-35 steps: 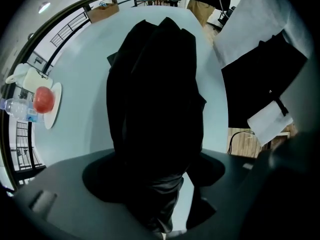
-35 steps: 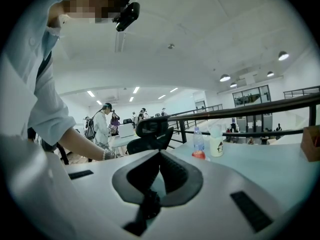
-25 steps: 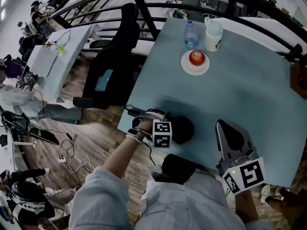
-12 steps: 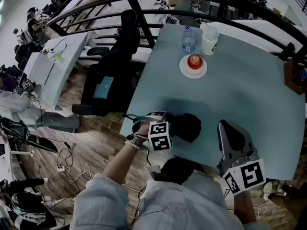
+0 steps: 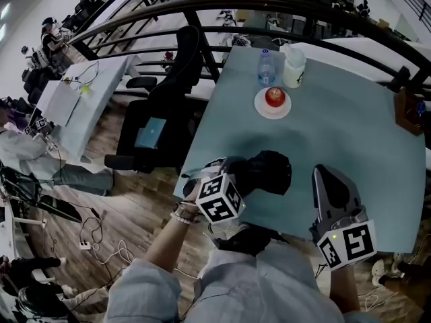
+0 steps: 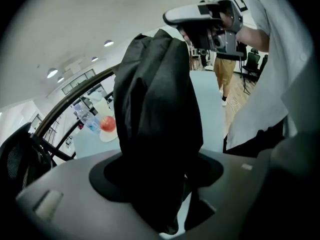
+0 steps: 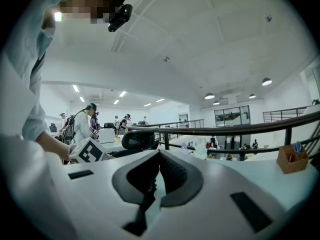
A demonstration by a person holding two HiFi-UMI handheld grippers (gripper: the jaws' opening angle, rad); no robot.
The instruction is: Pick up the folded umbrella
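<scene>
Clamping folded umbrella [image 6: 155, 109] in left fingers [image 6: 112, 179], right fingers [image 7: 177, 179] together

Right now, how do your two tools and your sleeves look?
The left tool and the right tool have pale grey shells with dark jaw pads. Each carries a white cube with black square markers: left cube, right cube. The left sleeve is light blue-grey.

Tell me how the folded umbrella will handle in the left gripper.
The folded umbrella has loose, creased fabric that probably gives under the left gripper, so it may slip. It juts well past the jaws, so it may sag or swing.
</scene>
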